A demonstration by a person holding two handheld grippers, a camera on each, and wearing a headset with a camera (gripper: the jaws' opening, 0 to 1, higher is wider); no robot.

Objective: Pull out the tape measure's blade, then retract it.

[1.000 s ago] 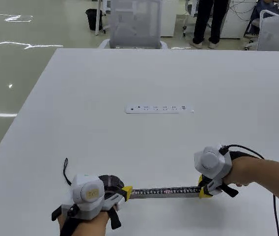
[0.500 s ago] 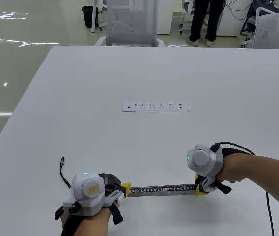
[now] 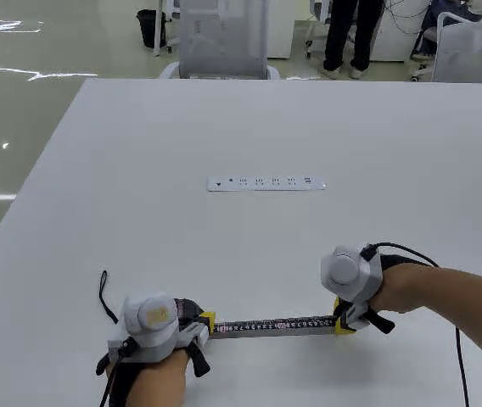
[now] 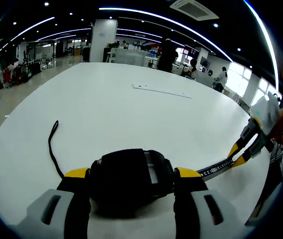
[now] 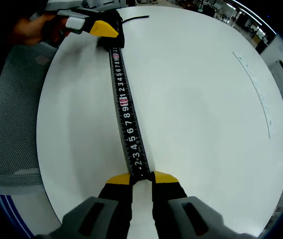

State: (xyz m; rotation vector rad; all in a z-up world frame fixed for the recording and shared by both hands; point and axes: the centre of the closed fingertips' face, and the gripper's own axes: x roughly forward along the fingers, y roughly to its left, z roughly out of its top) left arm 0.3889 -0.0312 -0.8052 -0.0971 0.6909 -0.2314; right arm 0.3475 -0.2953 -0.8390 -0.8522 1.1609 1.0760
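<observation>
a: left gripper (image 4: 132, 174)?
b: pinching the case (image 4: 129, 167), one jaw on each side, low over the table (image 3: 139, 170).
a: right gripper (image 5: 141, 177)?
b: jaws pressed together on the blade (image 5: 124, 99) tip. blade stretched straight from case to right gripper, numbers up.
a: anything else?
b: black strap (image 4: 52, 144) trails from the case, left of the left gripper. strip (image 3: 265, 183) well ahead of both grippers.

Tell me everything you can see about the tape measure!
The tape measure has a black, rounded body, clamped between the left tool's yellow-tipped jaws on the white table. A thin black strap trails from it. Its dark blade, printed with white numbers, is pulled out flat along the table, its end pinched by the right tool.
</observation>
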